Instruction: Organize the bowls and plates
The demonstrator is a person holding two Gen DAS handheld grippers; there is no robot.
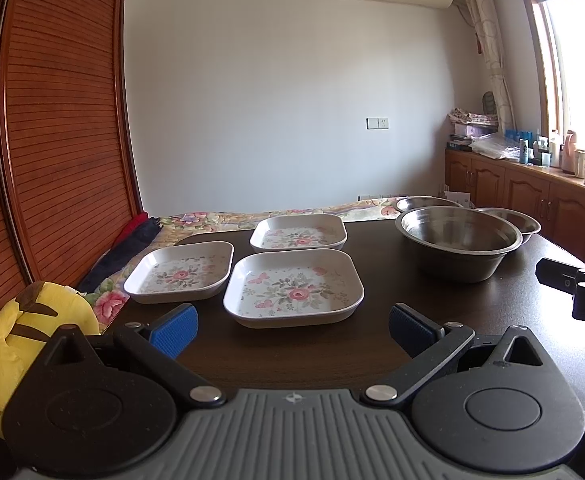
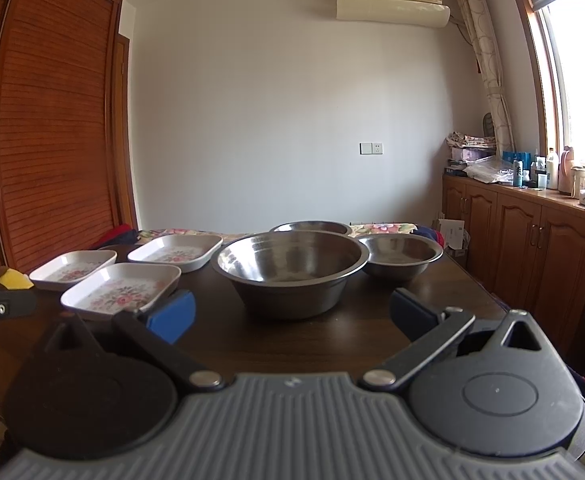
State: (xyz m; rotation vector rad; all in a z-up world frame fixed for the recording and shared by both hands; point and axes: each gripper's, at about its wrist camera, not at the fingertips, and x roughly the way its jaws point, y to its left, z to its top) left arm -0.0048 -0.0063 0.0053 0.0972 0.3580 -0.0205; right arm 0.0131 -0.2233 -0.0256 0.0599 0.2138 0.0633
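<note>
we hold the left gripper (image 1: 292, 330) and right gripper (image 2: 292, 316) spread wide and empty above a table (image 1: 492, 304) bearing three separate plates (image 1: 293, 286) left and three bowls (image 2: 290, 268) right.

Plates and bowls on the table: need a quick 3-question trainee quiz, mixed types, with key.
1. Count: how many floral square plates and how many steel bowls sit on the dark table?
2. True or false: the plates are already stacked in one pile.
3. Multiple choice: the left gripper and right gripper are (A) both open and empty, (B) both shut on a plate, (C) left shut on a bowl and right open.

Key
1. Three plates, three bowls.
2. False. The plates lie apart, single, on the left side; the bowls stand on the right, none nested.
3. A.
</note>
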